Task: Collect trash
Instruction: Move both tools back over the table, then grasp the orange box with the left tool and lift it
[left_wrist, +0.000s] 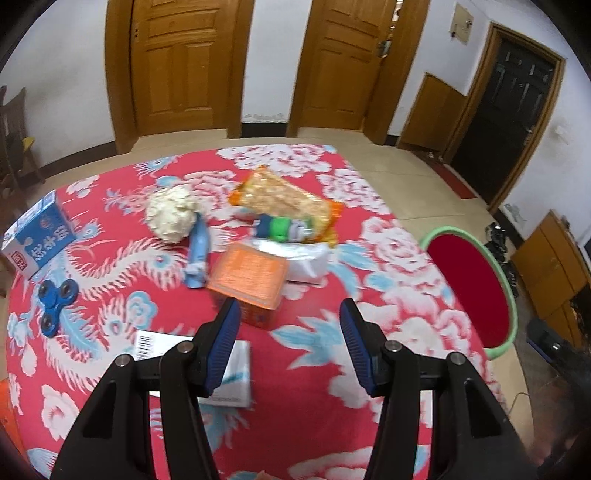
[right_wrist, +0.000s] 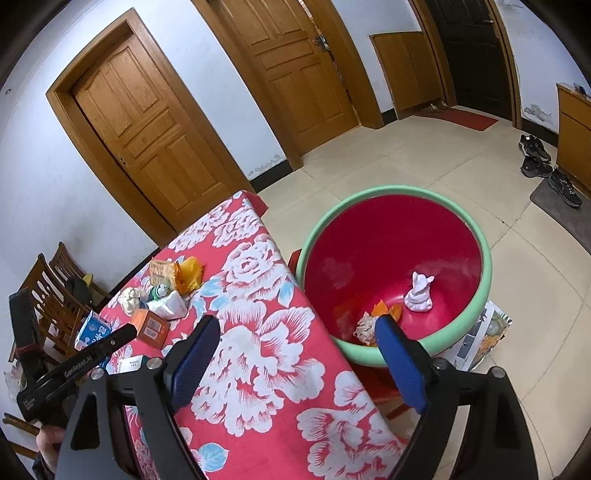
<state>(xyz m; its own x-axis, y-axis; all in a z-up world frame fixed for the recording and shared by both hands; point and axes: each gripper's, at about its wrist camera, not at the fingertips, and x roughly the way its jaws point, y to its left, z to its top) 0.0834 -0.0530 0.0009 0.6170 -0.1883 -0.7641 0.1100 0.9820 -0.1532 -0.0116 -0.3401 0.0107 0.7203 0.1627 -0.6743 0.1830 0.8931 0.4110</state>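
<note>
My left gripper (left_wrist: 290, 314) is open and empty above the red flowered tablecloth (left_wrist: 388, 295), just short of an orange box (left_wrist: 249, 275). Behind the box lie a white plastic bag (left_wrist: 308, 258), a snack bag (left_wrist: 284, 201), a green-capped bottle (left_wrist: 280, 228), a crumpled paper ball (left_wrist: 170, 214) and a blue tube (left_wrist: 197, 254). My right gripper (right_wrist: 295, 341) is open and empty over the table's edge, beside the red basin with a green rim (right_wrist: 397, 266). In the basin lie a white figurine (right_wrist: 419, 293), crumpled paper (right_wrist: 365, 326) and an orange scrap (right_wrist: 388, 309).
A blue milk carton (left_wrist: 38, 234) and a blue fidget spinner (left_wrist: 55, 297) lie at the table's left. A white box with a barcode (left_wrist: 236, 373) lies under my left fingers. Wooden chairs (right_wrist: 48, 291) stand beyond the table. Shoes (right_wrist: 546, 166) lie on the tiled floor.
</note>
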